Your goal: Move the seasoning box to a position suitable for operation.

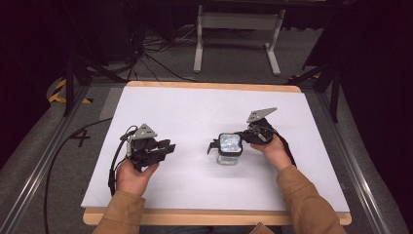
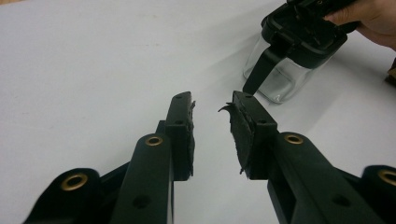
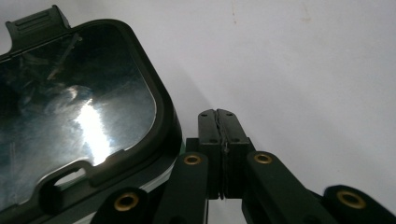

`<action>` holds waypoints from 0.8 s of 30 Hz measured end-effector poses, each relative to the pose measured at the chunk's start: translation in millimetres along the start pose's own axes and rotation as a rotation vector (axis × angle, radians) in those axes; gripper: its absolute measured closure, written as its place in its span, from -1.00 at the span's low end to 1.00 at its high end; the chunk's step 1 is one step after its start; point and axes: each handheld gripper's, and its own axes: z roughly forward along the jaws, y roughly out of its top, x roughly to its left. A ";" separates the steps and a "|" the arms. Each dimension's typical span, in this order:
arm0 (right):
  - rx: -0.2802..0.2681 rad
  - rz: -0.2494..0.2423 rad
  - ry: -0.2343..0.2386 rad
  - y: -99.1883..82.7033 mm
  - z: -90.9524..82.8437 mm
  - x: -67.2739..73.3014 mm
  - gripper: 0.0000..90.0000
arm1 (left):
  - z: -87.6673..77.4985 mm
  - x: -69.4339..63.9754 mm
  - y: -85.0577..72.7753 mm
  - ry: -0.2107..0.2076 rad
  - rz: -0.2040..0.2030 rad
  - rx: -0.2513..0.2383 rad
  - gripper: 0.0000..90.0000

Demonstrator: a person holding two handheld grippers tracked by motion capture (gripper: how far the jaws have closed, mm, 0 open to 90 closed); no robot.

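A clear square container (image 1: 229, 157) with a black-rimmed, see-through lid (image 1: 230, 143) stands on the white table (image 1: 195, 112), right of centre. A black latch flap (image 1: 213, 145) hangs open on its left side. My right gripper (image 1: 243, 138) rests against the lid's right edge; in the right gripper view its jaws (image 3: 223, 122) are pressed together with nothing between them, just beside the lid (image 3: 79, 102). My left gripper (image 1: 168, 146) is held to the left, apart from the container, and points toward it. It is open (image 2: 212, 109) and empty, with the container (image 2: 289, 51) ahead to its right.
The table's wooden edge (image 1: 214, 217) runs along the front. Cables (image 1: 53, 161) trail off the left side. A white frame stand (image 1: 238, 29) is on the floor beyond the table.
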 end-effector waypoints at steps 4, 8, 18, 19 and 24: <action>-0.007 0.032 0.042 -3.3 -0.4 -4.3 1.00 | 2.5 -1.0 -0.1 -0.001 0.000 0.015 0.54; 0.007 0.046 0.074 -6.3 -1.7 -4.9 1.00 | 6.1 -2.4 2.2 -0.007 0.014 0.023 0.54; 0.059 0.033 0.093 -12.1 -11.0 12.5 1.00 | 17.8 -6.2 13.1 -0.036 0.048 0.021 0.54; 0.062 0.031 0.090 -12.9 -12.4 14.9 1.00 | 19.4 -6.6 14.5 -0.042 0.052 0.021 0.54; 0.093 0.023 0.064 -18.3 -20.6 29.8 1.00 | 28.4 -10.5 23.2 -0.062 0.061 0.016 0.55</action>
